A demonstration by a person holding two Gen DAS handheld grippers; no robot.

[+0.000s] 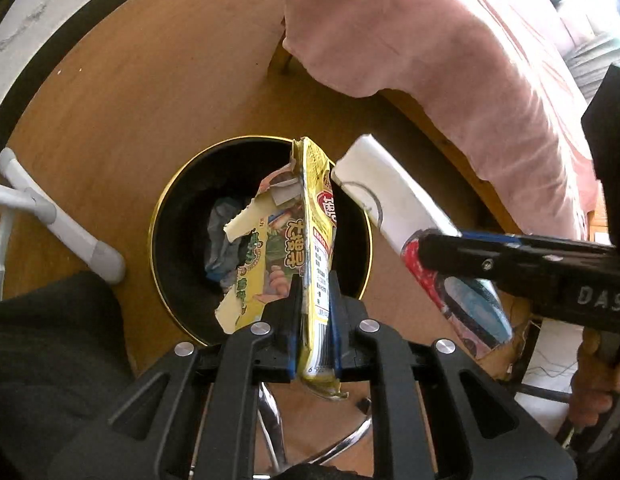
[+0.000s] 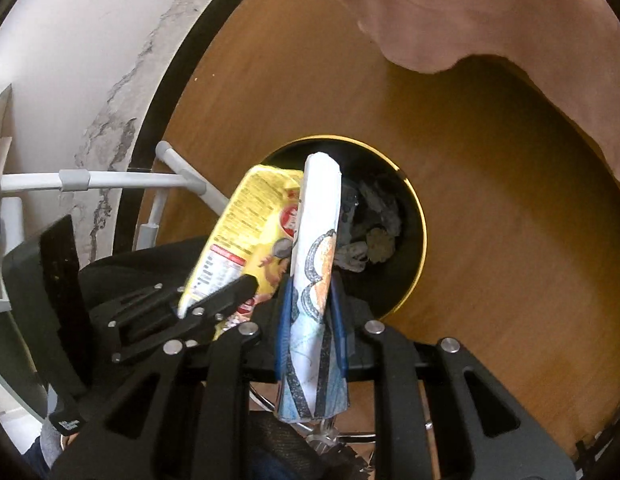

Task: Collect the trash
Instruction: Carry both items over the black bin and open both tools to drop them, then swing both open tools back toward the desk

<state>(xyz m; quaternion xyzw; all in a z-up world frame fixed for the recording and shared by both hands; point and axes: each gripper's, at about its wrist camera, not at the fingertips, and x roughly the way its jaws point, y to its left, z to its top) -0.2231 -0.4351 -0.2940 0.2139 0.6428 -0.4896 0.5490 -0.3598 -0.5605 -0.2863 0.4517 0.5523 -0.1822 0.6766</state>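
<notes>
My left gripper (image 1: 314,284) is shut on a torn yellow snack wrapper (image 1: 310,232) and holds it above a black trash bin with a gold rim (image 1: 177,264); crumpled trash (image 1: 221,240) lies inside the bin. My right gripper (image 2: 310,280) is shut on a folded white paper with drawings (image 2: 316,240), also above the bin (image 2: 414,256). In the left wrist view the right gripper (image 1: 430,248) enters from the right with the paper (image 1: 386,196). In the right wrist view the left gripper (image 2: 245,280) and the wrapper (image 2: 249,232) sit to the left.
The bin stands on a brown wooden floor (image 1: 129,100). A pink cloth (image 1: 430,40) hangs from the upper right. A white tube frame (image 1: 61,220) stands left of the bin. Chrome chair legs (image 1: 269,420) show below the grippers. A marbled white wall (image 2: 69,60) is at left.
</notes>
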